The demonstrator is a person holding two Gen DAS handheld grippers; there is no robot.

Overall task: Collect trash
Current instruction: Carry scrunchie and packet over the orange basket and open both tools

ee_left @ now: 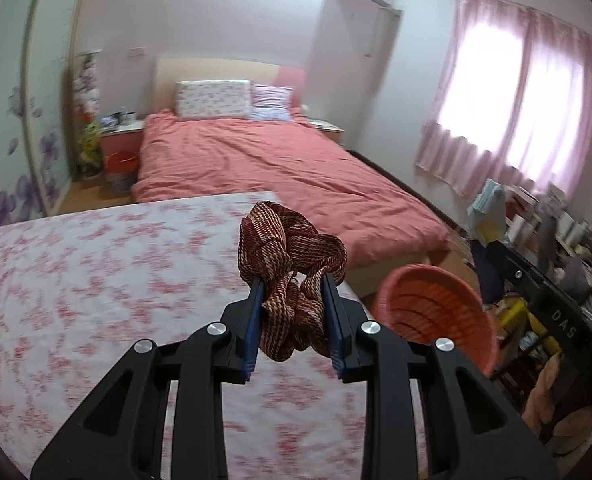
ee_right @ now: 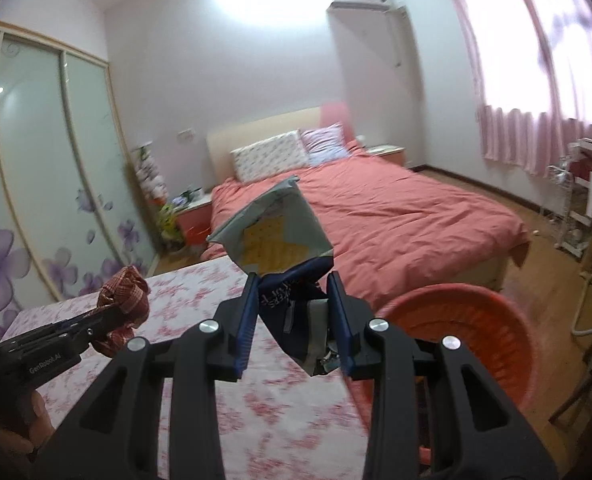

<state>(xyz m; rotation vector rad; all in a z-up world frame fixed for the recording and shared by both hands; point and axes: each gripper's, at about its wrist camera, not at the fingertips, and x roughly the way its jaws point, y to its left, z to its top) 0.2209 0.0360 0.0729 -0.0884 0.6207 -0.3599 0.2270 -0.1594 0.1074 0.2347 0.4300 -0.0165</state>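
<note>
My left claw [ee_left: 292, 284] is clenched on one bunched strip of red-brown woven cloth [ee_left: 290, 248], which I hold up in the air above the table with the pink flowered cover [ee_left: 96, 280], I think so that it hangs free and can travel to the basket. My right claw [ee_right: 294, 282] is also clenched, on one crumpled snack bag [ee_right: 276, 236] with a dark blue lower part and yellow crackers printed on it; the jaws pinch its lower end, so the open top stands up. Just beside the table's right edge, lower than both claws, stands one orange plastic basket [ee_right: 496, 320], and I judge it is the place for the trash, as both pieces are near it but not yet over it. Beyond the table is one bed with a red cover [ee_right: 396, 216] and two pillows.
</note>
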